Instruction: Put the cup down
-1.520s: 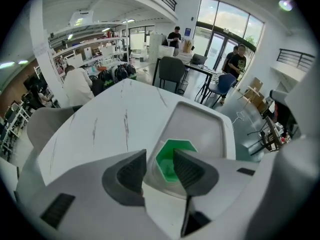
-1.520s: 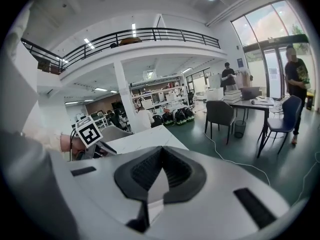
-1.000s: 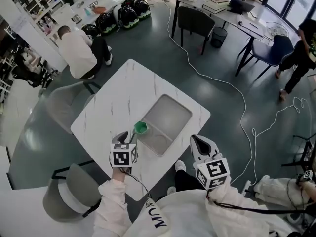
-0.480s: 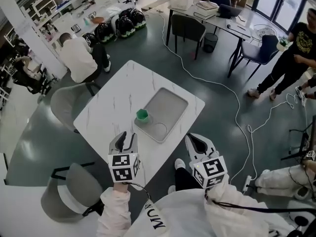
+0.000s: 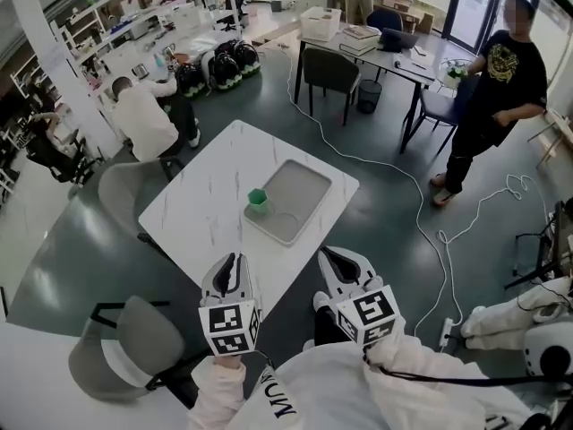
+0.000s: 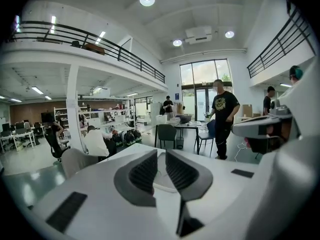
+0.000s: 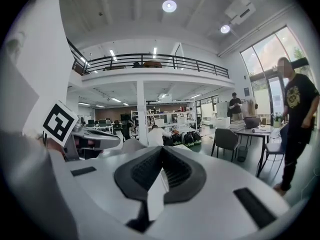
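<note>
The green cup (image 5: 258, 201) stands upright on the near left corner of the grey tray (image 5: 300, 191), which lies on the white marble table (image 5: 201, 209). Both grippers hang short of the table's near edge, well apart from the cup. The jaws of my left gripper (image 5: 234, 263) are closing with a narrow gap left and nothing between them; in the left gripper view (image 6: 161, 158) the table shows through that gap. My right gripper (image 5: 330, 257) is shut and empty, and its pads meet in the right gripper view (image 7: 161, 153).
A grey chair (image 5: 125, 356) stands at the near left and another (image 5: 125, 186) at the table's far left. A person in white (image 5: 143, 119) crouches beyond it. A person in black (image 5: 497, 88) stands at the right by a desk (image 5: 394, 56). A white cable (image 5: 421, 213) runs across the floor.
Both grippers have drawn back from the table towards me, and the left jaws have narrowed. The cup stays on the tray. The person in black has walked closer at the right.
</note>
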{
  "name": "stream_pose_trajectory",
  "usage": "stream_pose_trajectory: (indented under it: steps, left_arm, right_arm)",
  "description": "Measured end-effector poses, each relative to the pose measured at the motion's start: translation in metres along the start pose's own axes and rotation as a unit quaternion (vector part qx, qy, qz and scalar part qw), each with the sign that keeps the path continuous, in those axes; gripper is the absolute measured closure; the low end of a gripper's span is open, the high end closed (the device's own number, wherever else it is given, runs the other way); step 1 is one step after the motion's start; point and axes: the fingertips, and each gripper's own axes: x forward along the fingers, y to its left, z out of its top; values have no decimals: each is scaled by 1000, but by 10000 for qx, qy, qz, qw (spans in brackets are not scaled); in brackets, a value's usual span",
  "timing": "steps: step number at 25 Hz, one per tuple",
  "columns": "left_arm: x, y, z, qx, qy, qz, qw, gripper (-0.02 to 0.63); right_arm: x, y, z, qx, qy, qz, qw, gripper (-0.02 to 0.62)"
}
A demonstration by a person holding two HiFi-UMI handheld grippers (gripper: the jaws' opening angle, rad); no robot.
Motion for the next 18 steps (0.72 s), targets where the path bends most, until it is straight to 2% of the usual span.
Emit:
stream_pose_trajectory:
  steps: [8,18]
  left_arm:
    - [-47,-25,0,-46,-292,30,9996,595]
    - [-59,-70,2,-13,-488,-34,9988,595]
  right_arm:
    - [-29,22,3,10,-86,65,9999,589]
    - [-56,15,-1,49,-109,202,9997,589]
